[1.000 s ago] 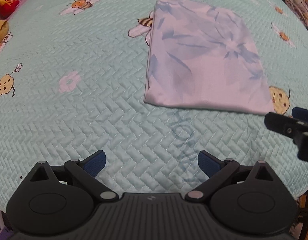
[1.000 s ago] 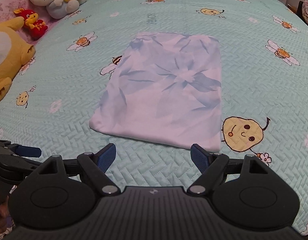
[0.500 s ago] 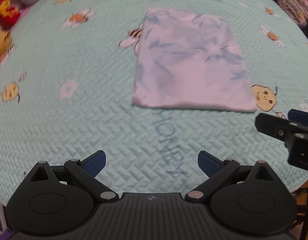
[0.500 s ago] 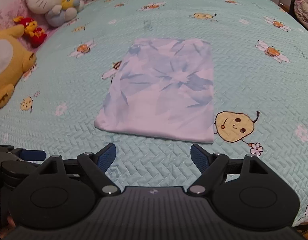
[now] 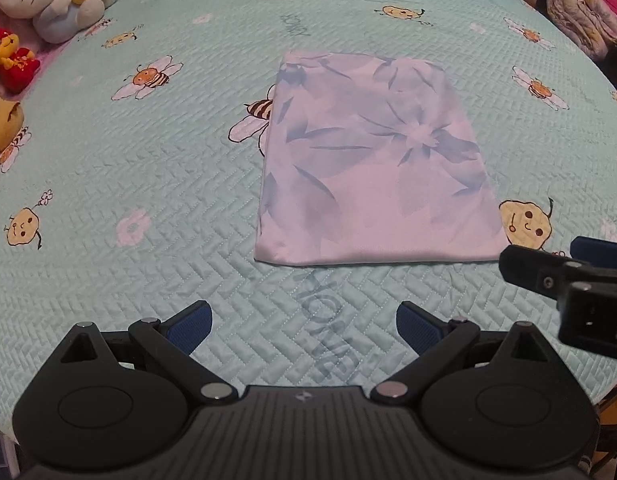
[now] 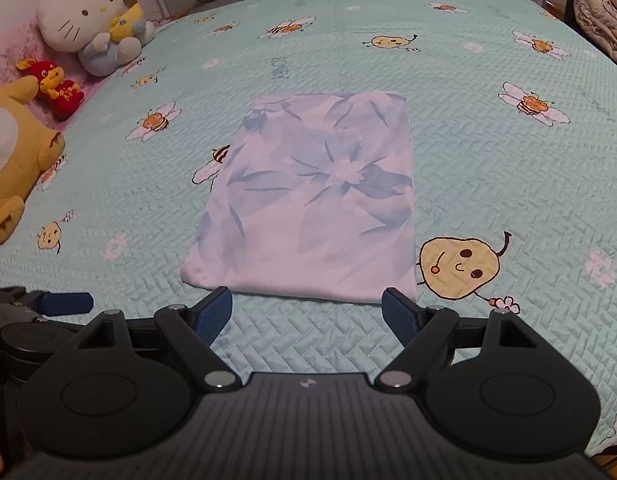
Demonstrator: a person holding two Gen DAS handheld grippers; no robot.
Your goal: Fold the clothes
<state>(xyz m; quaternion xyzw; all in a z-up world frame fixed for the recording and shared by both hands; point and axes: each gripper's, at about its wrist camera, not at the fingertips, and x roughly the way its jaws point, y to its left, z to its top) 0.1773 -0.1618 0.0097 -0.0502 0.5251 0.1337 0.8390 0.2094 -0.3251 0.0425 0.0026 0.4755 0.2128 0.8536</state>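
Thin floppy blue-floral cloth (image 5: 372,168) lies flat on quilt (image 5: 148,152), probably light and slippery; left gripper (image 5: 304,326) and right gripper (image 6: 306,310) both spread empty, pinch near corners.

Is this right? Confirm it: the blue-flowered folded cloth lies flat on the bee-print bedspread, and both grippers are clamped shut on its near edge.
Not quite. The folded cloth lies flat on the bedspread, but the right gripper and left gripper are open, short of its near edge, holding nothing. Both wrist views show this.
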